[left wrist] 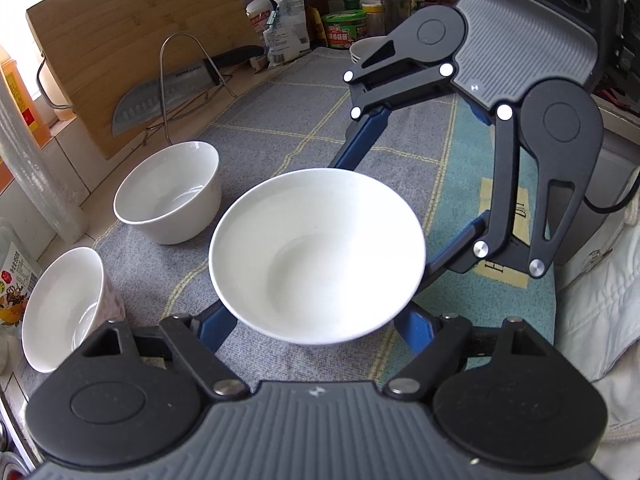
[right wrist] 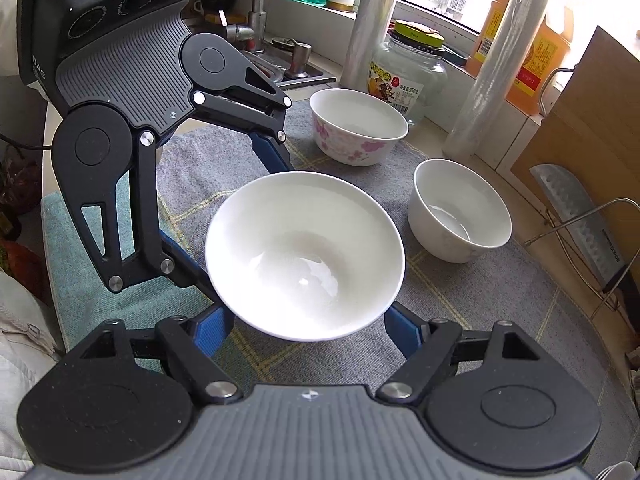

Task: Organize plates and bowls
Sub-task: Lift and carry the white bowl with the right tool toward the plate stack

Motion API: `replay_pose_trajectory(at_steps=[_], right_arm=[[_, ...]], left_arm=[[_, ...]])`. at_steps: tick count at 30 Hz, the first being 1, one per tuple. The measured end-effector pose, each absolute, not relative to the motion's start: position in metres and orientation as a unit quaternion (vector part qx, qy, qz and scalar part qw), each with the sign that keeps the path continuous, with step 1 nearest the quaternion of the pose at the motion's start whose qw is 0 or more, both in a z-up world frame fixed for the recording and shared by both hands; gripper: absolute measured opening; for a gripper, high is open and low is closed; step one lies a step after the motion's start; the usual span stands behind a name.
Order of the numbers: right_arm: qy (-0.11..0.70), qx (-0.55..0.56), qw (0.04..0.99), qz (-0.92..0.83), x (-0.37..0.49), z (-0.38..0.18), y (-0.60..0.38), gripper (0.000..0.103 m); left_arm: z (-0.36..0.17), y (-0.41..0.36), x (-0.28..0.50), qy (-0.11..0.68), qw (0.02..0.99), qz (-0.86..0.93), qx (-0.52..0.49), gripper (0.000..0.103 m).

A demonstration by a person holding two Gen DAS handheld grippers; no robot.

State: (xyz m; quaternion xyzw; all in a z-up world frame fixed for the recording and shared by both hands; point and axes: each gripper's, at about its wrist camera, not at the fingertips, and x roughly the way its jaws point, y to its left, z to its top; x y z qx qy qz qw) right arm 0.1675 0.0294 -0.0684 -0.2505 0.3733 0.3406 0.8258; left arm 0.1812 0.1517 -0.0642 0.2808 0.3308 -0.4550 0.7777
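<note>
Left wrist view: the wide bowl point(left wrist: 316, 248) sits in the middle of the grey checked mat point(left wrist: 280, 120) that covers the bench point(left wrist: 90, 236), and both tools are on it at once. The left tool point(left wrist: 316, 320) comes in from the near side, its blue fingers point(left wrist: 216, 320) set at a middling width against the bowl's lower wall. The right tool point(right wrist: 312, 328) does the same from the opposite side. In each view the pads disappear under the flaring rim, so the grip is judged from where the fingers meet the wall, not seen outright. Whether the foot rests on the mat or hangs just clear of it I cannot tell.

The bowl looks like glazed white ceramic: stiff, fairly heavy for its size, smooth enough to slip, and likely to chip if knocked. The wall flares steeply, so a squeeze high up would tend to push it out of the jaws. Low down near the foot, where the fingers are now, seems the safer hold.

The wide bowl looks empty, apart from a wet-looking sheen at the bottom. Just beside it stand a plain deep bowl point(left wrist: 168, 192) and a flowered bowl point(right wrist: 356, 128). Each shows what may be a little water or only glare. A small stack of bowls point(left wrist: 362, 50) waits at the mat's far end.
</note>
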Motion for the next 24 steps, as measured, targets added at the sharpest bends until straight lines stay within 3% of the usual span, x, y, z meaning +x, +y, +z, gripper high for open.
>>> replay_pose_trajectory(at_steps=[24], right_arm=[[0.396, -0.244, 0.843, 0.271, 0.130, -0.058, -0.061, 0.086]], left_arm=[[-0.061, 0.036, 0.171, 0.298, 0.754, -0.508, 0.291, 0.084]])
